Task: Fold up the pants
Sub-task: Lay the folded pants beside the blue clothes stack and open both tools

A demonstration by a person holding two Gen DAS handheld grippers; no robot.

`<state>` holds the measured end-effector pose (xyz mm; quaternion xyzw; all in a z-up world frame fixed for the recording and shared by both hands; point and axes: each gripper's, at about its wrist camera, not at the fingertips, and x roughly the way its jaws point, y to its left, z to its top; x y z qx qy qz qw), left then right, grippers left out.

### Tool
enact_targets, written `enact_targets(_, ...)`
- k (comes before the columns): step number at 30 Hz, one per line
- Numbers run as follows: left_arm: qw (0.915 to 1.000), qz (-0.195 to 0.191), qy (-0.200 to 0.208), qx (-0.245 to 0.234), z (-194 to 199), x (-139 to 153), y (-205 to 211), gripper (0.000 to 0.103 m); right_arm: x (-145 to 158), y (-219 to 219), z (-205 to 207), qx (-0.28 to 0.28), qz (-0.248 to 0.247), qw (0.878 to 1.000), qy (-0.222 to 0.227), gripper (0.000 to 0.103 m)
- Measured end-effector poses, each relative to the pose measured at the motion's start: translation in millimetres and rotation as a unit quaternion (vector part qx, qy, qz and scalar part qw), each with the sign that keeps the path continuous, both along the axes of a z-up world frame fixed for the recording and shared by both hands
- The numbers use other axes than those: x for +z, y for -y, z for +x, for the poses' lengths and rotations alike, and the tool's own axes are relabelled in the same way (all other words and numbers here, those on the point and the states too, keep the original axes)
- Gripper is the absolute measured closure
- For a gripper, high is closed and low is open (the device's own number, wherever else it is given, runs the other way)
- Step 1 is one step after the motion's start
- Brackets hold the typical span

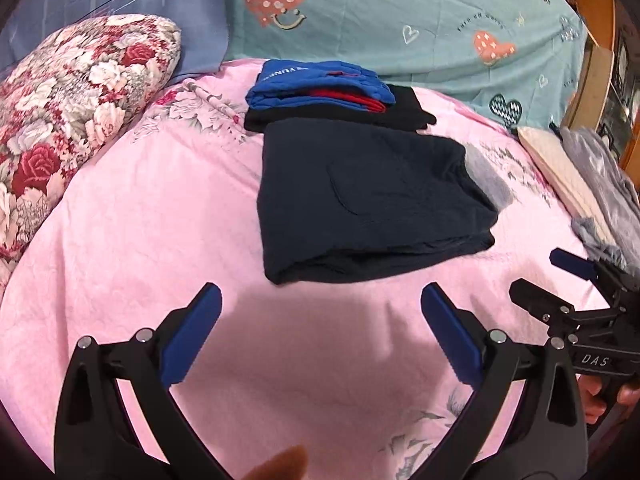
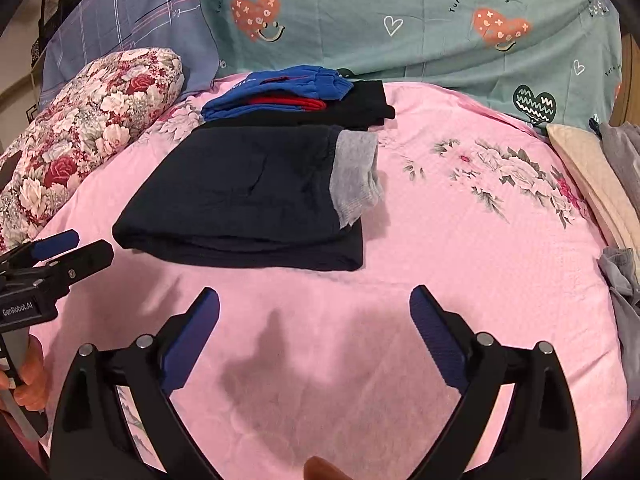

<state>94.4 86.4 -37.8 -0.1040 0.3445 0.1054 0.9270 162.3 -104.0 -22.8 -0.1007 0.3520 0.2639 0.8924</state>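
Dark navy pants (image 1: 368,200) lie folded into a flat rectangle on the pink bedspread (image 1: 160,220). In the right wrist view the same pants (image 2: 248,196) show a grey band (image 2: 356,176) at their right end. My left gripper (image 1: 320,296) hovers open just short of the fold's near edge, holding nothing. My right gripper (image 2: 314,296) is also open and empty, in front of the pants' near right corner. Each gripper shows in the other's view: the right gripper (image 1: 538,274) at the right edge, the left gripper (image 2: 90,242) at the left edge.
Behind the pants sits a stack of folded clothes, blue and red (image 1: 320,88) on black. A floral pillow (image 1: 80,100) lies at the left and a teal heart-print cover (image 1: 400,20) at the back. Beige and grey garments (image 1: 568,176) are piled at the right edge.
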Motion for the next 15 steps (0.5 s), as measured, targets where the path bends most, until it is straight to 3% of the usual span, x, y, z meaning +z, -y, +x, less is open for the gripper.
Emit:
enact_targets(8, 0.9992, 0.027, -0.004, -0.028, 2, 0, 15, 0.002, -4, -4, -6, 0.017, -0.011, 1.000, -0.004, 0.006)
enact_targets(15, 0.9992, 0.016, -0.010, -0.035, 5, -2, 14, 0.002, -6, -6, -6, 0.017, -0.017, 1.000, -0.005, 0.006)
